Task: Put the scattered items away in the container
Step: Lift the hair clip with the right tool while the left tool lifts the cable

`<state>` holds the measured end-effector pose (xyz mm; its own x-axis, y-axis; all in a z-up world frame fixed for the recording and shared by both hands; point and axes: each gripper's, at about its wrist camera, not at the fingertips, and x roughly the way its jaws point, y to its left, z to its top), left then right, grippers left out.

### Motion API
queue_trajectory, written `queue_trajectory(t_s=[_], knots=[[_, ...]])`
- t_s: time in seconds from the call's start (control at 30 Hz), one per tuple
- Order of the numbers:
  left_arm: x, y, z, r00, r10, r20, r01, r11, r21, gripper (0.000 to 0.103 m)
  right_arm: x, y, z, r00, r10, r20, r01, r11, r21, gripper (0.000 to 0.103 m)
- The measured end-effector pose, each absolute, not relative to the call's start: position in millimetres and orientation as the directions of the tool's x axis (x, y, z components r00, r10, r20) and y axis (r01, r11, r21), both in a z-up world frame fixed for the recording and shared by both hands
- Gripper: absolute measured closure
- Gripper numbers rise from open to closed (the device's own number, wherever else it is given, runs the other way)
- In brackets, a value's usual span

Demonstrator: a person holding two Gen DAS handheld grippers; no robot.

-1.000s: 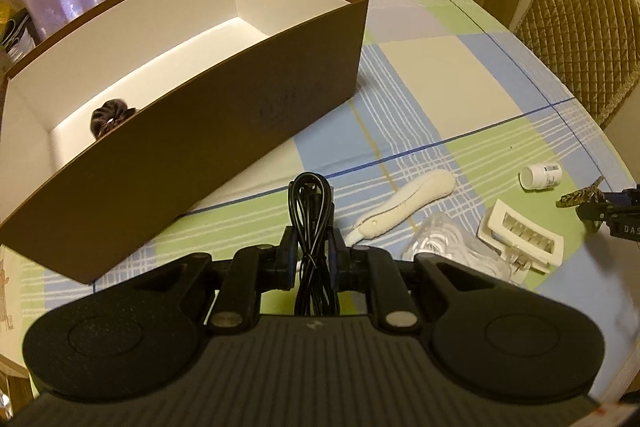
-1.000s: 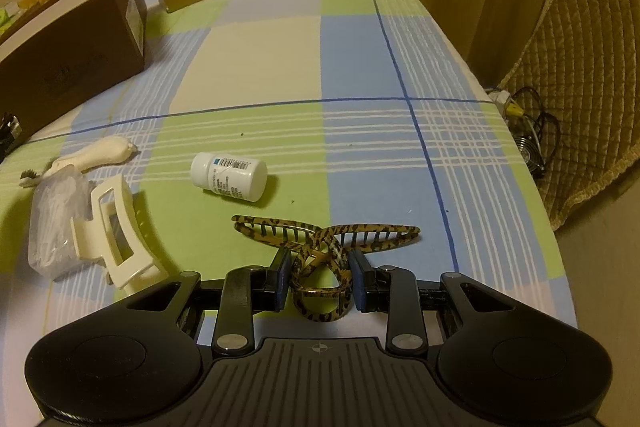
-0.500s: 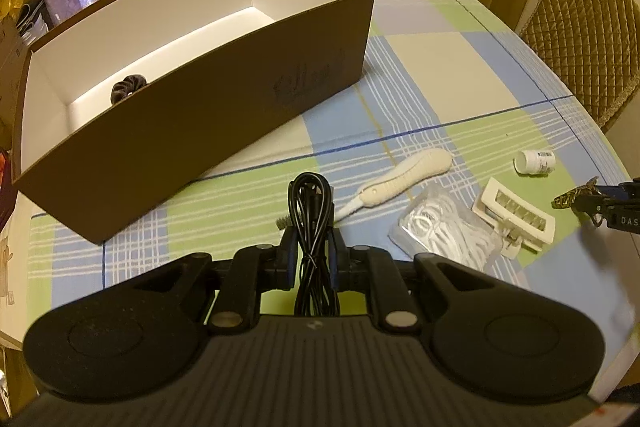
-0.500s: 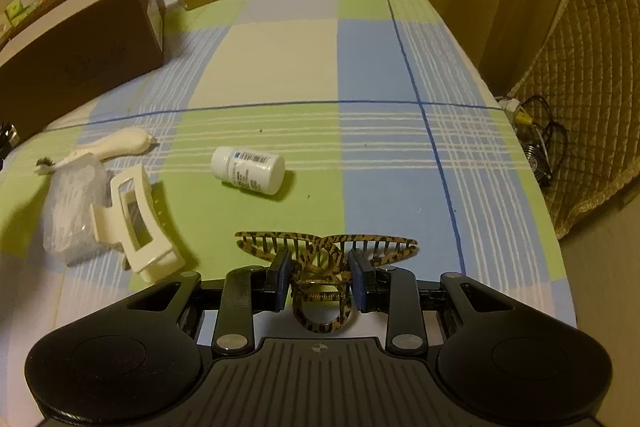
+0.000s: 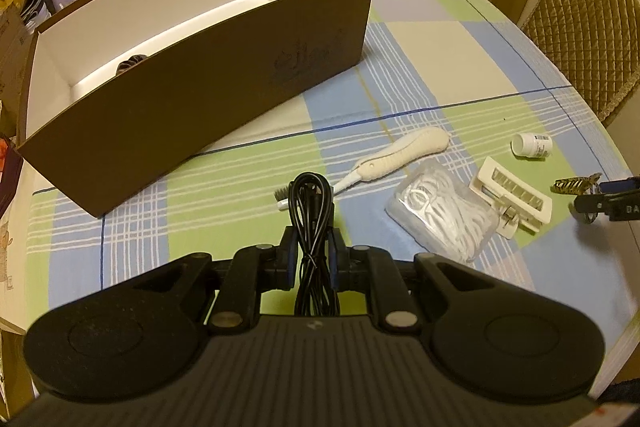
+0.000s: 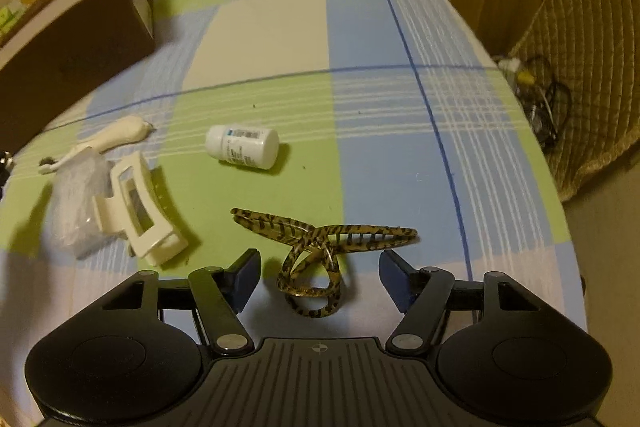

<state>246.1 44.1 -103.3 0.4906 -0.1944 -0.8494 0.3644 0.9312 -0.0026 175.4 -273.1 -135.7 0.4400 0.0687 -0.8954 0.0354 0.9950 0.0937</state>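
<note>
Right tongs (image 6: 320,267) now spread wide, tortoiseshell clip (image 6: 320,247) released onto surface (image 6: 380,27); left tongs (image 5: 312,247) clamp black cable (image 5: 312,203).

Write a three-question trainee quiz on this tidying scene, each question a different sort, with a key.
1. True or false: the left gripper is shut on the black cable.
2. The right gripper is: A open, B shut on the patterned hair claw.
3. Fill in: the white pill bottle lies on its ____.

Key: 1 true; 2 A; 3 side.
</note>
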Motion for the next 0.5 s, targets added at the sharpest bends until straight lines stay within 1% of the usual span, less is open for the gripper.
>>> queue_trajectory(t_s=[0.1,0.13,0.17,0.2,0.23,0.5], knots=[[245,45,-102,0.495,-0.194,-0.847,0.363,0.932,-0.002,0.091,182,-269,-136,0.428,0.040,-0.903,0.017,0.998,0.052,0.051],[245,45,-102,0.495,-0.194,-0.847,0.362,0.932,-0.002,0.091,185,-267,-136,0.423,0.028,-0.906,0.009,0.999,0.036,0.056],[244,46,-102,0.496,-0.193,-0.847,0.361,0.932,-0.001,0.091,188,-265,-136,0.418,0.018,-0.908,0.000,1.000,0.020,0.067],[244,47,-102,0.496,-0.191,-0.847,0.360,0.933,0.000,0.091,189,-264,-136,0.415,0.015,-0.910,-0.009,1.000,0.013,0.073],[243,47,-102,0.496,-0.190,-0.847,0.359,0.933,0.000,0.091,191,-263,-136,0.410,0.015,-0.912,-0.018,1.000,0.008,0.076],[240,52,-102,0.497,-0.185,-0.848,0.350,0.937,0.000,0.091,171,-252,-135,0.438,0.047,-0.898,-0.121,0.993,-0.007,0.076]])
